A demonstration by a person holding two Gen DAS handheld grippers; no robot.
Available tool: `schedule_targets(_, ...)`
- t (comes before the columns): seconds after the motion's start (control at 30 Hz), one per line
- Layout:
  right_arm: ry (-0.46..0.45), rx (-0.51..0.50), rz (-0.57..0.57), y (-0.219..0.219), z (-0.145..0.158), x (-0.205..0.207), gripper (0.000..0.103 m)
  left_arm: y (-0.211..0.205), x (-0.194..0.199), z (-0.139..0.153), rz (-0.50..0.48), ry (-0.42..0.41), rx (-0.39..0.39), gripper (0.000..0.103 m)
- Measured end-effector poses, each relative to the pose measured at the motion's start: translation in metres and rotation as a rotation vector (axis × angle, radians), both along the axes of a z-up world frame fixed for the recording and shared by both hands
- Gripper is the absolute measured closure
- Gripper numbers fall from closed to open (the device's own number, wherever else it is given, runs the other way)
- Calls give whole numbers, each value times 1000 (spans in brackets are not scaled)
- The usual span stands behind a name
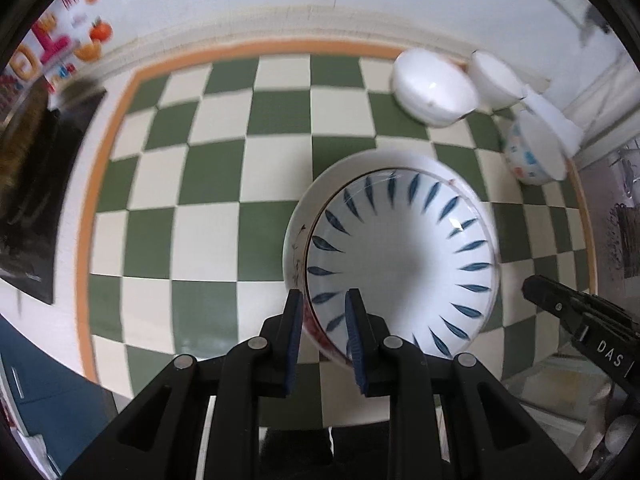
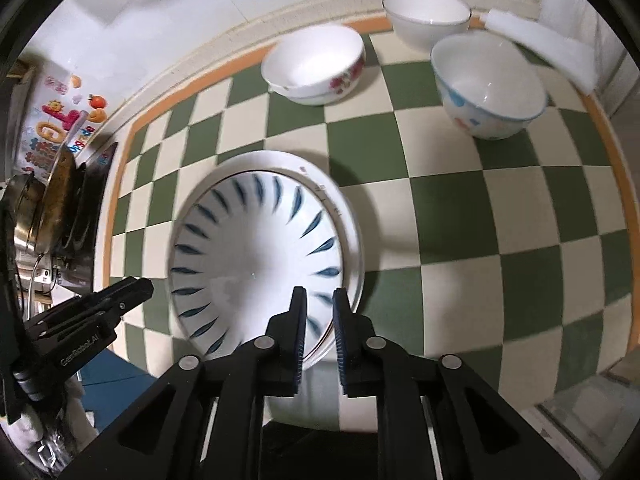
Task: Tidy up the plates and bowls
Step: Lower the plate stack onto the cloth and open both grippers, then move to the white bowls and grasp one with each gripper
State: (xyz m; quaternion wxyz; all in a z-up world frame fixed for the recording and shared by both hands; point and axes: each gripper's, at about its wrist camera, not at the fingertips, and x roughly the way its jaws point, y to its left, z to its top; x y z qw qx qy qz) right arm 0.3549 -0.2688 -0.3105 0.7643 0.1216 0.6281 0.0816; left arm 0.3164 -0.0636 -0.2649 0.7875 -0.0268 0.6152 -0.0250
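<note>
A white bowl with blue leaf marks [image 1: 400, 256] sits nested in a larger white bowl [image 1: 320, 184] over the green-and-cream checked cloth. My left gripper [image 1: 323, 312] is shut on the near-left rims of the stack. My right gripper [image 2: 320, 312] is shut on the near-right rims; the blue-leaf bowl [image 2: 256, 264] and the outer bowl [image 2: 352, 240] show there too. Each gripper shows from the side in the other's view: the right one [image 1: 580, 316], the left one [image 2: 88, 312].
Three more bowls stand at the far right of the cloth: a red-flowered one [image 2: 316, 64], a plain white one [image 2: 426, 16] and a blue-spotted one [image 2: 488, 84]. A white foam piece [image 2: 540, 44] lies behind them. A pan and pot [image 2: 44, 208] stand at the left edge.
</note>
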Motion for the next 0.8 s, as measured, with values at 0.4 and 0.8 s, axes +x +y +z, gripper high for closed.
schedule_targets(0.4, -206, -59, -6, 27, 115, -100, 35, 8, -84, 93, -41, -177, -9, 45)
schedule_targets(0.8, -307, -99, -45, 39, 170, -160, 8, 17, -129, 122, -58, -234, -33, 11)
